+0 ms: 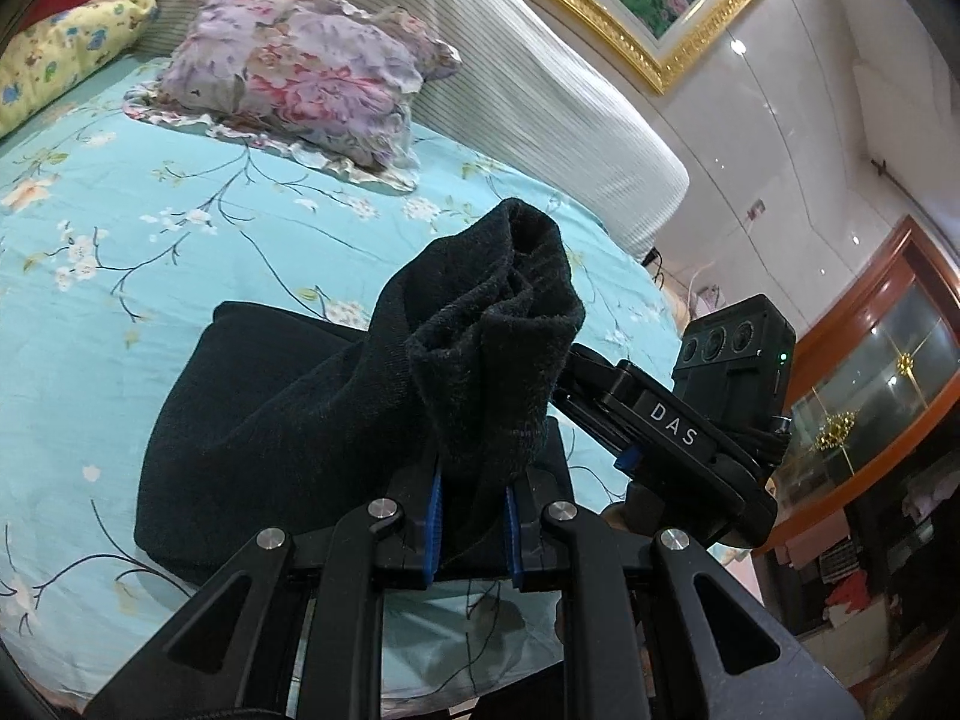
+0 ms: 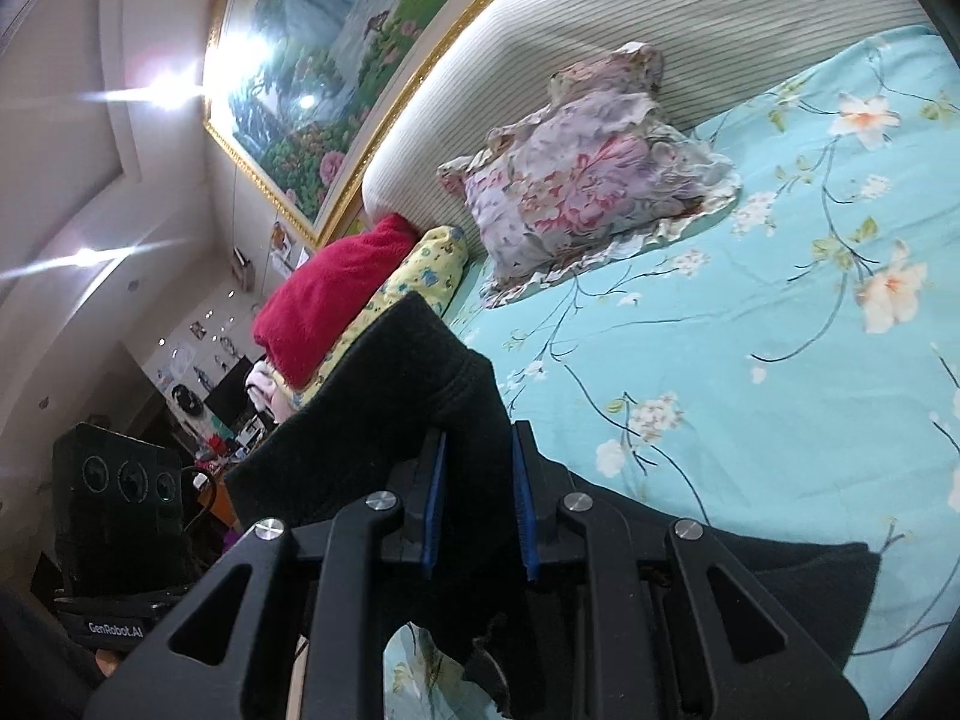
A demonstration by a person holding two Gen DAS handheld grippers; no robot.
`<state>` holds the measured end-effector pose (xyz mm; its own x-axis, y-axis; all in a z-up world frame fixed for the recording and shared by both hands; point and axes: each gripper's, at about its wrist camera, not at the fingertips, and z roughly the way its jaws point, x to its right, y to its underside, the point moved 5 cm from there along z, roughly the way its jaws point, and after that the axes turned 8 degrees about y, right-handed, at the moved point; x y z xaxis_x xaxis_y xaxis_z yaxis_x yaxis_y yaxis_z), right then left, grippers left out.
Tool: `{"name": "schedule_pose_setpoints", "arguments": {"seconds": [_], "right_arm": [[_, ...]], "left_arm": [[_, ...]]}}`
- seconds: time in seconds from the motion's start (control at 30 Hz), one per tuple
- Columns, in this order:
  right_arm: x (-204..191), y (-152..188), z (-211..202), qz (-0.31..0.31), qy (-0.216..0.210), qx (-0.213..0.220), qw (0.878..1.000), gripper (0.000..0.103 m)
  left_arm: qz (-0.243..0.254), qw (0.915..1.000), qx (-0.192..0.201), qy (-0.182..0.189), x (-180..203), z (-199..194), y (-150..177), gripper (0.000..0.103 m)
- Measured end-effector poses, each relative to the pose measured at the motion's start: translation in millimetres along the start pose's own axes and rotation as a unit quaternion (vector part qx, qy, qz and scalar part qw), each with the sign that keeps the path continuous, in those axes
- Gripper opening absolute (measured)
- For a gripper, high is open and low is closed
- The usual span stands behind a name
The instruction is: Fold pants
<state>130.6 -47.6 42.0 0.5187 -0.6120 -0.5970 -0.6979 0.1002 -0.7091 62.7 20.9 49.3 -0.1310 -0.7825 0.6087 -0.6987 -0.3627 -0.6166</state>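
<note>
Both grippers clamped on the black pants, lifted off the bed!

The left gripper (image 1: pixel 474 525) pinched a bunched end of the pants (image 1: pixel 288 420) between its blue pads, that end standing upward while the rest trailed down and leftward onto the turquoise floral sheet (image 1: pixel 150 252). The right gripper (image 2: pixel 478 498) had its pads closed on another raised fold of the same pants (image 2: pixel 414 396), cloth spilling to the right across the sheet. Beyond lay a floral pillow (image 1: pixel 306 72), a yellow pillow (image 1: pixel 66 48), a red blanket (image 2: pixel 336 288) and the ribbed headboard (image 1: pixel 540 78), all well apart.
</note>
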Motion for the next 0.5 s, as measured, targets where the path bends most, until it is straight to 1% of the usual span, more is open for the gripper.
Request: {"name": "schedule_pose_setpoints", "arguments": {"seconds": [0.2,0.5], "right_arm": [[13.3,4.2,-14.7,0.014,0.001,0.011,1.000,0.022],[40.0,13.7,-23.7,0.040,0.011,0.013,0.999,0.022]], "left_arm": [[0.014,0.9998,-0.011,0.000,7.9,13.8,3.1,0.015],[0.025,0.9989,-0.040,-0.008,14.3,41.2,14.9,0.015]]}}
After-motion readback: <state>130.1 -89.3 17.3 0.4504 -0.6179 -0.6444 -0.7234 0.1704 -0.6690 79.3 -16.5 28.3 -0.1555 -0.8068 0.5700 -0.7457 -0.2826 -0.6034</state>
